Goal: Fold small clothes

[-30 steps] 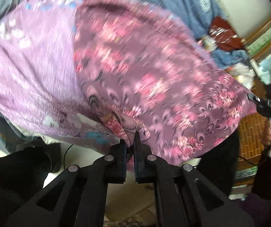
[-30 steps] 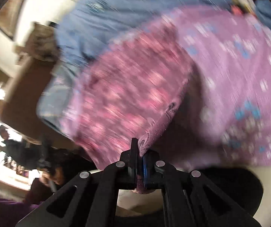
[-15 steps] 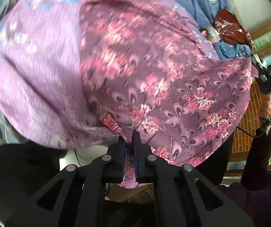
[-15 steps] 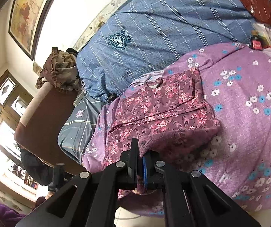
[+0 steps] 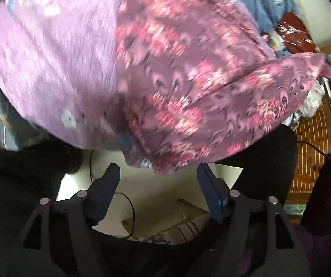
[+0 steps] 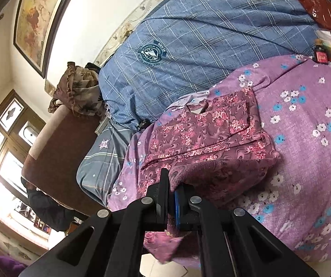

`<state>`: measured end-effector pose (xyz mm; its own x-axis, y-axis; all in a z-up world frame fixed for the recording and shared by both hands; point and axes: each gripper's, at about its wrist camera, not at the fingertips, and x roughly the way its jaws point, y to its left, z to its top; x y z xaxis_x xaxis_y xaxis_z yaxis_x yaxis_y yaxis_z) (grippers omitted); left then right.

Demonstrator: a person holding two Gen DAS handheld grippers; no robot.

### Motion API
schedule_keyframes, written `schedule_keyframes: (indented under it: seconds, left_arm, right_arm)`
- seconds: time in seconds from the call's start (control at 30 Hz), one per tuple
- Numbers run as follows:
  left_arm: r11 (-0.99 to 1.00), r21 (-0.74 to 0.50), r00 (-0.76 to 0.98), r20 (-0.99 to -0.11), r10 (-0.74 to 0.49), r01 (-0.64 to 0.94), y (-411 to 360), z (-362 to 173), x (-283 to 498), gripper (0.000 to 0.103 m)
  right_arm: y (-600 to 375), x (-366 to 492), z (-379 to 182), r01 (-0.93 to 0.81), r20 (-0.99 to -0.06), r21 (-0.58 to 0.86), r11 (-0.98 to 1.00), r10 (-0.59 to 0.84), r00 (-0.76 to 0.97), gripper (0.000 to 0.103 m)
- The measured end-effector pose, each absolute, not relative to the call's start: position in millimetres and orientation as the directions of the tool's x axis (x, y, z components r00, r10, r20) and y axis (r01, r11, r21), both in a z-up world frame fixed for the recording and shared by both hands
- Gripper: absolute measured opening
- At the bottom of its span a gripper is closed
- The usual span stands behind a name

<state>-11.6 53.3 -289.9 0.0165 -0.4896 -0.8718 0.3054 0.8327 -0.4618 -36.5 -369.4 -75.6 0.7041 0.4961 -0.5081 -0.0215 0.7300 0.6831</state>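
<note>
My left jaws (image 5: 158, 180) had just been opening and stood wide, with nothing between them; the hem of the floral pyjama top (image 5: 188, 87) hung free just beyond them. My right jaws (image 6: 171, 188) were clamped on the top's near edge, its fleecy underside turned up over the pads. The top lay partly folded on the purple flowered bedspread (image 6: 308, 138), close to the bed's edge. I judged the risk lay in that uneven hold: with one corner loose, a pull from my right side could skew the fold or drag the cloth off the bed
</note>
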Motion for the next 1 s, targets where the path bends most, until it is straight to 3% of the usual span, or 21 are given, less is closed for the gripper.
schedule_keyframes:
  seconds: [0.17,0.33,0.5,0.7,0.77,1.0]
  left_arm:
    - [0.804,-0.548,0.033,-0.822,-0.569,0.231,49.3,-301.4,-4.1,0.069]
    - [0.808,-0.534,0.134,-0.807,-0.575,0.250,46.8,-304.9,12.5,0.069]
    - [0.781,-0.605,0.059,-0.783,-0.619,0.158,54.0,-343.2,18.4,0.066]
    - [0.722,-0.673,0.043,-0.726,-0.686,0.163,60.4,-346.5,12.6,0.033]
    - [0.713,-0.676,0.047,-0.719,-0.694,0.185,57.8,-343.6,13.1,0.012]
    - [0.655,-0.704,0.077,-0.663,-0.745,0.276,52.8,-300.5,12.5,0.008]
  right_arm:
    - [-371.8,-36.1,-68.7,-0.019,-0.508,0.677,0.736,0.486,0.711,0.003]
    - [-377.7,-30.2,-71.7,0.005,-0.522,0.676,0.737,0.474,0.709,0.003]
    - [-374.9,-24.3,-78.3,0.011,-0.536,0.673,0.739,0.477,0.696,0.003]
    - [-377.2,-22.2,-79.4,0.021,-0.547,0.664,0.747,0.466,0.696,0.003]
    - [-377.8,-21.8,-79.6,0.025,-0.549,0.663,0.748,0.464,0.695,0.003]
    - [-383.2,-21.6,-66.5,0.009,-0.540,0.644,0.765,0.446,0.713,0.003]
